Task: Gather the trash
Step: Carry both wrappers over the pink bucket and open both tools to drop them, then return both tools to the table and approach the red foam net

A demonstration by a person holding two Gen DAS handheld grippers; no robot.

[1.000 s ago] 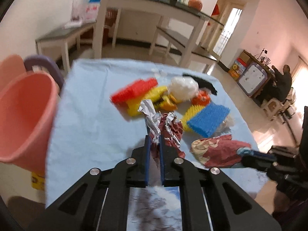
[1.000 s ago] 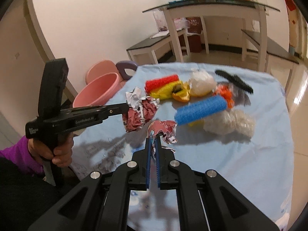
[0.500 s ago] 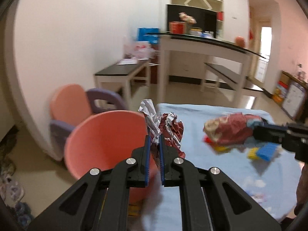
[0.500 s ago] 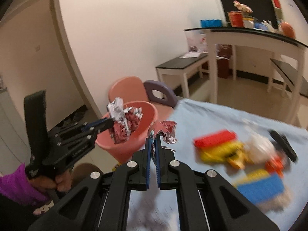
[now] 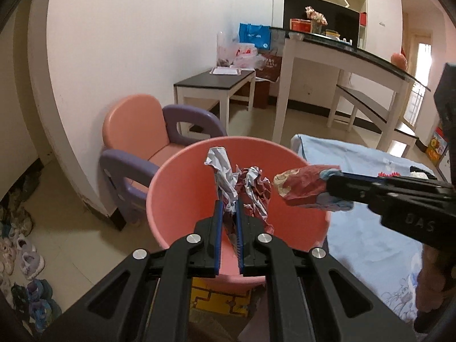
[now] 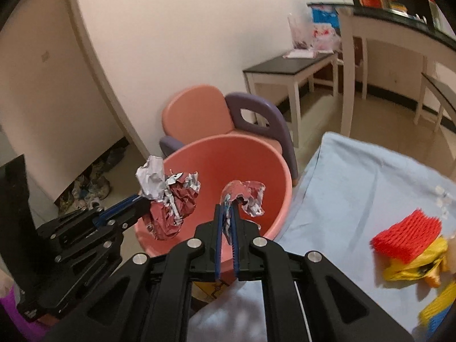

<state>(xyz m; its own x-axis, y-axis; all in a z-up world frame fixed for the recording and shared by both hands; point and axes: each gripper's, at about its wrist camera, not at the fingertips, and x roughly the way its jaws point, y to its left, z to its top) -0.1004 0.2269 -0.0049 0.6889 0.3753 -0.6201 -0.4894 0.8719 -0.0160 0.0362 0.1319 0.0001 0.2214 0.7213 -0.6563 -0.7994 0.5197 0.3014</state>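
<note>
Both tools grip trash above the pink bucket [image 5: 182, 199]: left tool [image 5: 228, 213] pinches a crumpled foil wrapper [image 5: 245, 188], right tool [image 6: 226, 213] clamps a red wrapper scrap [image 6: 245, 193] just beside it.

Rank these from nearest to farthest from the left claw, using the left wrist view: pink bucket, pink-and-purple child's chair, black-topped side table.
1. Pink bucket, directly beneath the left claw.
2. Pink-and-purple child's chair, behind the bucket, to the left.
3. Black-topped side table, farther back by the wall.
</note>
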